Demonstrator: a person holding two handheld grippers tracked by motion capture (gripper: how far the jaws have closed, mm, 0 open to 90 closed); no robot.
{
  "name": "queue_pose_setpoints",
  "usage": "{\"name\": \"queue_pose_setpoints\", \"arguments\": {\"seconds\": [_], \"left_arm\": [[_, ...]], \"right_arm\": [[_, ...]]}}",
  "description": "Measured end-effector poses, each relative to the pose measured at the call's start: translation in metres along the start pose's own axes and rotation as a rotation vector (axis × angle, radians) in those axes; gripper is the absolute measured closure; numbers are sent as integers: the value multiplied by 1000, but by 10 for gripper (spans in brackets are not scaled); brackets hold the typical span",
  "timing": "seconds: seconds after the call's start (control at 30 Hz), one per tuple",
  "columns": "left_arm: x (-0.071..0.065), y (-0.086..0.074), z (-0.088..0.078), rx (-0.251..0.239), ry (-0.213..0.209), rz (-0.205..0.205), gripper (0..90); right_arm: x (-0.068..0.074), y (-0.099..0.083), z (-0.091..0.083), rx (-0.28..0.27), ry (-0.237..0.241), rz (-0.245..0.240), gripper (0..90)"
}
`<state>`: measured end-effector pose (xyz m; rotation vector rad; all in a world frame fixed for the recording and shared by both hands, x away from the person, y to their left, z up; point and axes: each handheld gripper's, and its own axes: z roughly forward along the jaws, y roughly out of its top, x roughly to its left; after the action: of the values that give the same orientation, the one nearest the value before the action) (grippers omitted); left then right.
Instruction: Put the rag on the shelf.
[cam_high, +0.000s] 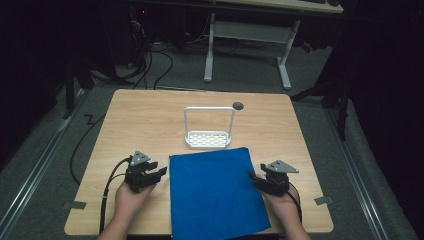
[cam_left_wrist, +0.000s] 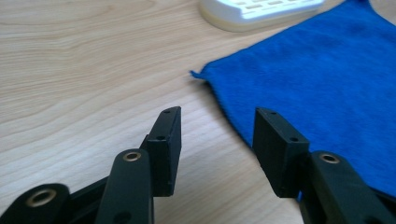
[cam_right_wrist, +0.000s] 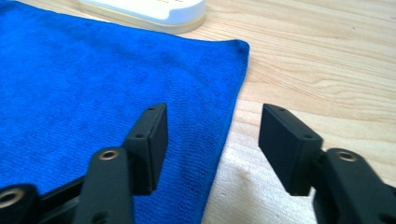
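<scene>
Now both grippers line up on the side edges of the blue cloth, ready to take hold.

Spread flat in the lower middle of the high view, the blue cloth (cam_high: 216, 192) lies just below the white rack (cam_high: 208, 136) on the table (cam_high: 140, 120). The left gripper (cam_high: 159, 170) sits at the cloth's left edge and the right gripper (cam_high: 253, 178) at its right edge, each with its jaws apart and gripping nothing. I'd judge this the approach before a grasp: next, each must slide a jaw under its edge and pinch.
</scene>
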<state>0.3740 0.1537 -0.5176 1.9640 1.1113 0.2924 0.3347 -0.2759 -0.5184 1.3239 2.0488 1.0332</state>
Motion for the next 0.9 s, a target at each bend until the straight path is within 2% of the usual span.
{"name": "queue_pose_setpoints", "arguments": {"seconds": [0.07,0.13,0.2,0.23,0.3,0.37,0.43,0.5,0.67,0.9], "left_arm": [[-8,0,1,8,-58,4,604],[-18,0,2,19,-94,16,650],[-29,-3,5,39,-128,29,708],[-35,-4,7,59,-130,47,729],[-45,-7,11,102,-143,79,778],[-53,-10,14,133,-159,106,824],[-60,-12,17,144,-155,133,843],[-61,-11,18,148,-155,141,846],[-57,-11,18,141,-152,130,848],[-45,-10,18,122,-130,115,850]], "right_arm": [[0,1,-1,-5,8,-9,502],[1,2,-1,-7,15,-8,563],[3,4,-1,1,16,-30,669],[4,5,-2,-5,13,-49,714],[5,7,1,4,40,-65,809],[6,7,6,26,43,-78,864],[5,8,12,52,53,-84,896],[4,8,16,60,59,-83,900],[5,5,24,116,54,-98,900],[7,4,22,116,61,-94,900]]}}
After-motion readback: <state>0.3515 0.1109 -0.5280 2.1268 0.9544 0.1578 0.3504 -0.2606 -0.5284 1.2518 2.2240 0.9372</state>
